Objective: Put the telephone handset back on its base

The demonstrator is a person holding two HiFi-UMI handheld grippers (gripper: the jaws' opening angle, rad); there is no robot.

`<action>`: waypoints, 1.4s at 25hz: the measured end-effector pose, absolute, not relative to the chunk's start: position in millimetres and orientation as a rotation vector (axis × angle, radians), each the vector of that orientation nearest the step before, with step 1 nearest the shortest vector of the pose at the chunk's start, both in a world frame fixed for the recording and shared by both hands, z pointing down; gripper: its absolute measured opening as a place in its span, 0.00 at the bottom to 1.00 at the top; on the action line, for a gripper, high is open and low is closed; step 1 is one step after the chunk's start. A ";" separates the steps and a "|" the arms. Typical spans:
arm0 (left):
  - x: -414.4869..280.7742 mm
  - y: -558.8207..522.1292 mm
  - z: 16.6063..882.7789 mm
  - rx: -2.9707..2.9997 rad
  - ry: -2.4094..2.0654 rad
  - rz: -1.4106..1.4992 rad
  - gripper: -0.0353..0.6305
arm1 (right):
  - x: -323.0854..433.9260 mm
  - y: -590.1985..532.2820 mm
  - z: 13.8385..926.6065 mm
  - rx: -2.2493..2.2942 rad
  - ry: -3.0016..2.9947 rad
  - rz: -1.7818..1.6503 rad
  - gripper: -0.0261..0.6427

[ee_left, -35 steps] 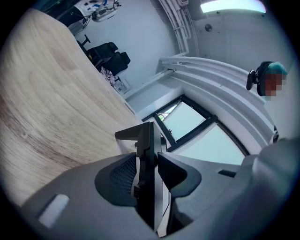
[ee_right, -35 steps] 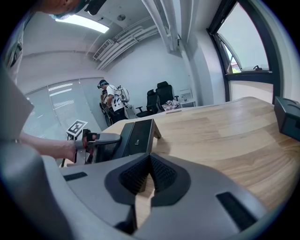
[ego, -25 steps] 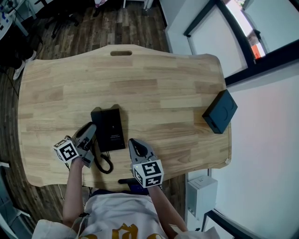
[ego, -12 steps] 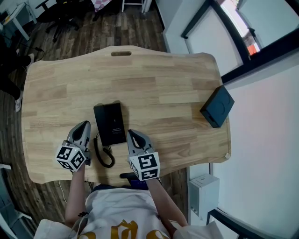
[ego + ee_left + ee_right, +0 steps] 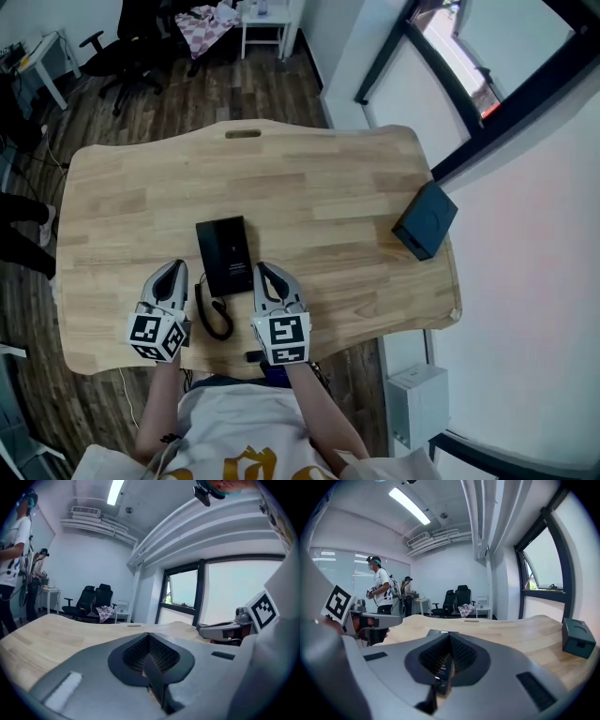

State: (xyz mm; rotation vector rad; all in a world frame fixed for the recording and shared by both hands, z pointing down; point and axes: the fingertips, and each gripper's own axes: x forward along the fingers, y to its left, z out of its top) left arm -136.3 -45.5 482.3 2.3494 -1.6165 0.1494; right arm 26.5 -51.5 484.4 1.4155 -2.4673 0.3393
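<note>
**Two empty claws, left gripper (image 5: 172, 269) and right gripper (image 5: 265, 271), flank the telephone (image 5: 225, 253)**

One wooden table (image 5: 356, 178) carries everything. Close to its near edge lies the telephone, a black block whose long axis runs from the near edge toward the far edge. The handset cannot be told apart from the base, so it probably sits in place already. Each gripper rests just beside the block, one on each long side and about equally near. Both have their jaws pressed together on nothing. The coiled cord (image 5: 214, 319) loops between them toward the near edge.
</note>
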 end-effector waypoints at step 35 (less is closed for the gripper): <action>-105.7 -6.8 414.2 2.470 -1.640 0.107 0.06 | 26.6 -19.5 419.6 1.392 -2.558 0.160 0.05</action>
